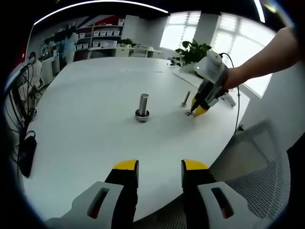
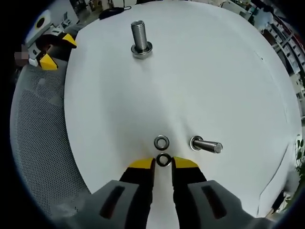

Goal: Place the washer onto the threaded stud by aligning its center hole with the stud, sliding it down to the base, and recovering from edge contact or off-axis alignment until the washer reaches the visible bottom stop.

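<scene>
The right gripper (image 2: 163,163) stood narrowly parted about a washer (image 2: 163,160) lying flat on the white table (image 2: 214,71); a second washer (image 2: 161,141) lay just beyond, beside a smaller stud (image 2: 206,145); the large threaded stud (image 2: 139,38) stood upright, well apart; the left gripper (image 1: 159,168) was wide open, holding nothing.

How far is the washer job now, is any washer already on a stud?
Nothing finished yet that I can see. The large upright stud stands on its own base; whether a washer sits there I cannot tell. In hand: the right claw has its jaws open around one washer flat on the table. Another washer and a smaller stud wait nearby. Left: grip, lift, align, slide down. The left claw is open.
</scene>
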Motion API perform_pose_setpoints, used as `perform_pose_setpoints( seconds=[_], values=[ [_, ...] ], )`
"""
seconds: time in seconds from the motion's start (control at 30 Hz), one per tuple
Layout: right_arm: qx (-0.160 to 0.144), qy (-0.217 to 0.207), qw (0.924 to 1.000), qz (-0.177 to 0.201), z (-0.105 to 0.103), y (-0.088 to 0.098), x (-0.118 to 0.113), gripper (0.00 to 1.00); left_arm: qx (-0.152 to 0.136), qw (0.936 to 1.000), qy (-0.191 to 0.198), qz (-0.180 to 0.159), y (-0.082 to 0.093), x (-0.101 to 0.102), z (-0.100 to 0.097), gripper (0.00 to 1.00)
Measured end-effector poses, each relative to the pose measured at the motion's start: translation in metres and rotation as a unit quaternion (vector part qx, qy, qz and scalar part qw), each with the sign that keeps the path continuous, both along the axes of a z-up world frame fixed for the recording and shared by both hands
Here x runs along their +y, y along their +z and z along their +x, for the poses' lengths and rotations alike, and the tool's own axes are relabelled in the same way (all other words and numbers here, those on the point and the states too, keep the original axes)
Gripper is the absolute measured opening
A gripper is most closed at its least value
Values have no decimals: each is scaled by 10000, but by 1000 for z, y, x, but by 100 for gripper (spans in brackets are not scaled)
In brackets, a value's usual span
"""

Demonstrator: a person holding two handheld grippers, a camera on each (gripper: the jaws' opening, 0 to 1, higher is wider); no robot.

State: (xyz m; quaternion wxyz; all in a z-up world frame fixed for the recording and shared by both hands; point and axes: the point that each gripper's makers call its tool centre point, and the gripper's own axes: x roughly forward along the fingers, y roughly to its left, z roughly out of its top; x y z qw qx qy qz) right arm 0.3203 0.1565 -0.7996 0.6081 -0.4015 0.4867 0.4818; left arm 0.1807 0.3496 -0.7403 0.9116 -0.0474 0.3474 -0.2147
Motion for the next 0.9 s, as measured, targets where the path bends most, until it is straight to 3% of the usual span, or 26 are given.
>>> perform_pose_setpoints(
  seconds=[0.9],
  values=[
    [-94,-334,9994,81,0,0,0,14,13,10000,-19,19,-1,0,0,34]
  ],
)
